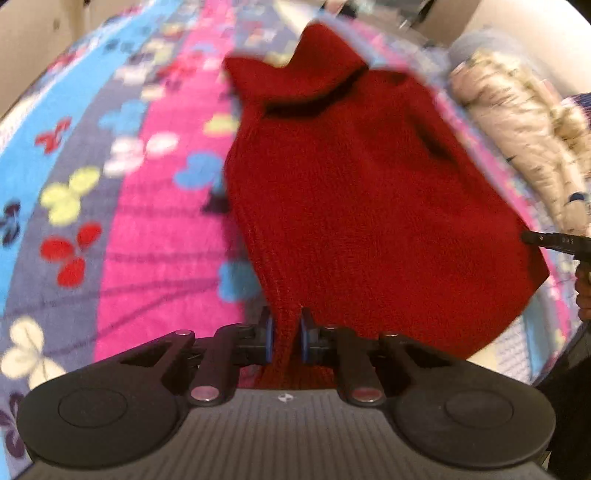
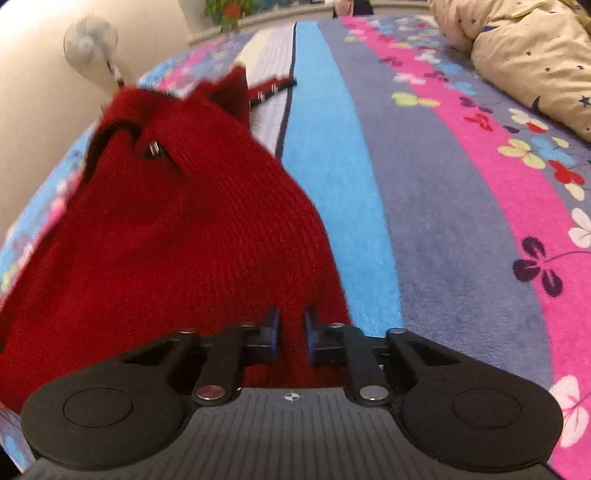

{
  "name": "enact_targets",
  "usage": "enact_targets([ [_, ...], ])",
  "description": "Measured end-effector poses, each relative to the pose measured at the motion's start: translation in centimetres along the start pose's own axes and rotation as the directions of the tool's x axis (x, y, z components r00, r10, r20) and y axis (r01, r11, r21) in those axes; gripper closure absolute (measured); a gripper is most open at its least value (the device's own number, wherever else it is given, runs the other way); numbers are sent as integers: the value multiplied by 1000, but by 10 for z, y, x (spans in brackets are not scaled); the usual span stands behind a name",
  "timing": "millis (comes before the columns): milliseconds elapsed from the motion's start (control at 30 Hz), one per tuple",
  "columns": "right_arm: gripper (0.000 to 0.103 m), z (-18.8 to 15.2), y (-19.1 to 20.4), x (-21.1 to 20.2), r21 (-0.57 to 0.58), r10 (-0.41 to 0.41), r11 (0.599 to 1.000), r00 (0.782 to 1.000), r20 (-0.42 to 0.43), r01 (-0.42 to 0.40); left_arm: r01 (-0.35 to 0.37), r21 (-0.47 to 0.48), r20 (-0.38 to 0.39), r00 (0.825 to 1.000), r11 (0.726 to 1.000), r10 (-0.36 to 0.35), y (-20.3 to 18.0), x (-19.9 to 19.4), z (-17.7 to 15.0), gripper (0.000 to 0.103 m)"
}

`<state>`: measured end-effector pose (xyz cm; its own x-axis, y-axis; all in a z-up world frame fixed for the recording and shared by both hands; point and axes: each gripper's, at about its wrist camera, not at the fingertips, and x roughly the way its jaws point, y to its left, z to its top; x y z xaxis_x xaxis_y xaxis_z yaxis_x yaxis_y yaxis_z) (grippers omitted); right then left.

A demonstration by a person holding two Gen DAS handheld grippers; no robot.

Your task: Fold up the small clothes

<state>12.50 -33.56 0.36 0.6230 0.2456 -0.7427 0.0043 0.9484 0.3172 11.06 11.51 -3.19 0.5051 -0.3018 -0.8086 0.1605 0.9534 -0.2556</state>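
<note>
red knit garment (image 1: 354, 206): long axis runs away from both grippers; left gripper (image 1: 286, 338) and right gripper (image 2: 291, 338) each clenched on its near hem, one corner apiece.

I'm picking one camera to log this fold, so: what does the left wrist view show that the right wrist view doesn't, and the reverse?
Only the left wrist view shows the left gripper shut on one edge of the red knit, plus the tip of the right gripper at the knit's far corner. Only the right wrist view shows the right gripper's own pinch on the knit, a fan by the wall and a plant. Both show the knit, the striped butterfly blanket and a beige quilt.
</note>
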Motion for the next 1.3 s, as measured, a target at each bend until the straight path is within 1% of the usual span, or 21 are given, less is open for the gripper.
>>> enact_targets([
  [67, 97, 4, -10, -45, 59, 157, 984, 977, 143, -167, 127, -30, 128, 984, 991, -122, 9, -36, 0, 91],
  [133, 98, 0, -19, -102, 9, 336, 934, 885, 322, -358, 309, -42, 292, 913, 950, -284, 25, -80, -5, 93],
  [167, 98, -5, -23, -124, -19, 395, 907, 834, 385, -421, 353, -29, 345, 881, 935, -322, 32, -96, -9, 94],
  [200, 98, -10, -31, -138, -19, 440, 878, 789, 429, -479, 383, -23, 379, 858, 924, -346, 39, -106, -13, 94],
  [267, 98, -15, -42, -145, -2, 478, 843, 746, 464, -539, 420, -62, 418, 835, 906, -358, 54, -113, -15, 94],
  [300, 98, -14, -45, -143, 1, 477, 843, 749, 460, -538, 410, -112, 409, 849, 905, -333, 63, -108, -13, 94],
  [333, 98, -13, -45, -135, 12, 435, 874, 794, 425, -485, 367, -163, 372, 883, 916, -287, 69, -98, -12, 94],
  [400, 97, -9, -41, -106, 45, 270, 955, 920, 283, -294, 182, -274, 182, 974, 945, -134, 78, -61, -10, 92],
  [433, 97, -10, -39, -82, 54, 167, 983, 974, 153, -177, 71, -324, 50, 997, 943, -57, 82, -38, -11, 92],
  [467, 98, -14, -38, -55, 55, 48, 997, 999, 3, -49, -30, -331, -46, 999, 943, 15, 82, -22, -11, 94],
  [500, 96, -20, -40, -34, 49, -33, 998, 993, -114, 39, -109, -306, -104, 991, 946, 81, 80, -12, -10, 93],
  [567, 94, -29, -42, -8, 24, -92, 994, 961, -262, 102, -99, -307, -105, 992, 947, 69, 78, -8, -5, 88],
  [633, 92, -25, -37, -9, 1, -75, 997, 970, -230, 78, -44, -330, -70, 997, 943, 22, 77, -14, -5, 73],
  [700, 59, -21, -36, -16, 16, -31, 999, 983, -182, 35, -15, -331, -44, 999, 943, 1, 73, -19, -6, 59],
  [767, 49, -18, -32, -19, 16, -18, 1000, 988, -156, 21, -1, -338, -36, 999, 941, -12, 72, -21, -6, 59],
  [967, 49, -22, -24, -5, 37, 20, 999, 984, -176, -14, 80, -447, 30, 997, 891, -74, 86, -27, -2, 59],
  [1100, 47, -37, 0, 8, -154, -70, 988, 969, -237, 33, 170, -470, 78, 986, 866, -151, 85, -31, -2, 56],
  [1167, 52, -38, 4, 7, -185, -83, 982, 971, -225, 41, 159, -428, 43, 987, 890, -155, 74, -27, -2, 55],
  [1233, 69, -37, 3, 3, -185, -82, 982, 974, -213, 42, 120, -374, -28, 990, 920, -140, 62, -18, -3, 55],
  [1267, 89, -36, 2, 0, -180, -65, 983, 976, -209, 26, 88, -337, -69, 991, 937, -118, 56, -12, -5, 56],
  [1300, 94, -34, 0, -3, -167, -40, 986, 978, -205, 5, 73, -312, -87, 991, 947, -105, 52, -10, -5, 58],
])
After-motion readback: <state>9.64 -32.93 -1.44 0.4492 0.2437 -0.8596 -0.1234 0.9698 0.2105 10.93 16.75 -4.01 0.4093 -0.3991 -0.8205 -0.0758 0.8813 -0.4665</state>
